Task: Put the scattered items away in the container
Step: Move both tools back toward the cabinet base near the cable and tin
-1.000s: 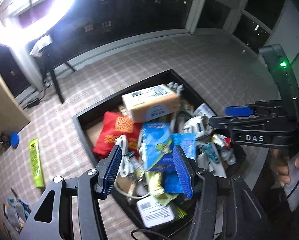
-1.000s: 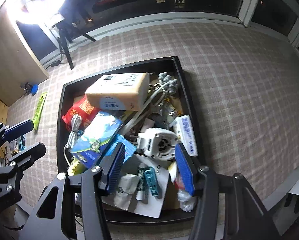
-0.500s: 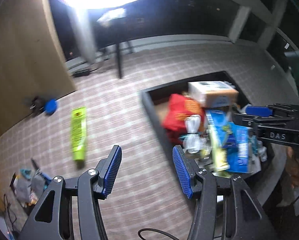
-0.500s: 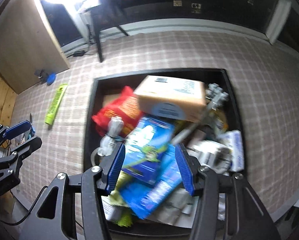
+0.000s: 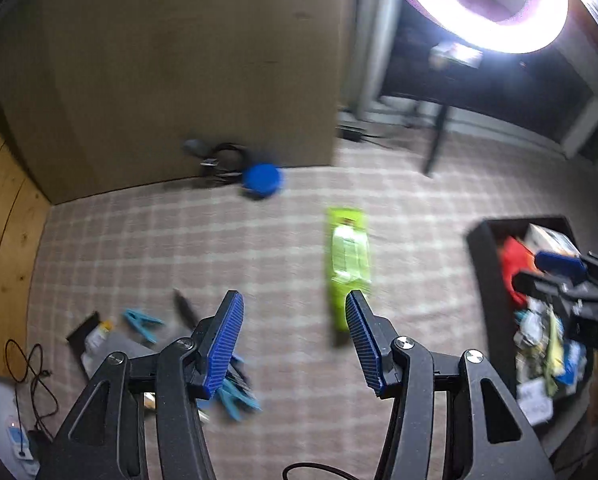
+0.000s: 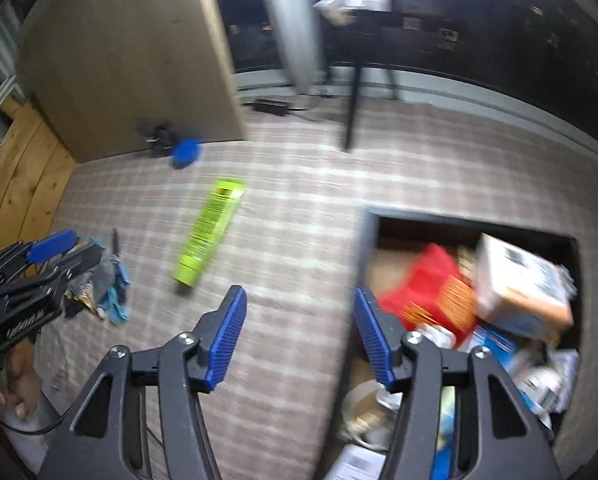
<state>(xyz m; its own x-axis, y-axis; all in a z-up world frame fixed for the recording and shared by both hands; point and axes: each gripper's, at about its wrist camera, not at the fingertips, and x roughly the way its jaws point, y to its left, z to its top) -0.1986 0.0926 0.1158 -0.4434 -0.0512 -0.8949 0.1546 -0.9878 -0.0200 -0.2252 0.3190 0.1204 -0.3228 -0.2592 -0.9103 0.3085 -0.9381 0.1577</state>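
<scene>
A long lime-green packet lies flat on the checked carpet just beyond my left gripper, which is open and holds nothing. Blue clothes pegs and small wrappers lie scattered below and left of its fingers. The black container sits at the far right, piled with packets. In the right wrist view my right gripper hangs over the carpet at the container's left wall, its jaws opening with nothing between them. The green packet lies ahead to the left there. A red bag and a cardboard box fill the container.
A blue round lid and a dark cable coil lie against a tall brown panel. A stand's thin black leg rises behind. Wooden flooring borders the carpet on the left. A hand holds the left gripper.
Both views have swung left, off the packed container and onto the carpet. The green packet now lies close ahead of the left gripper. The right jaws stand a little wider.
</scene>
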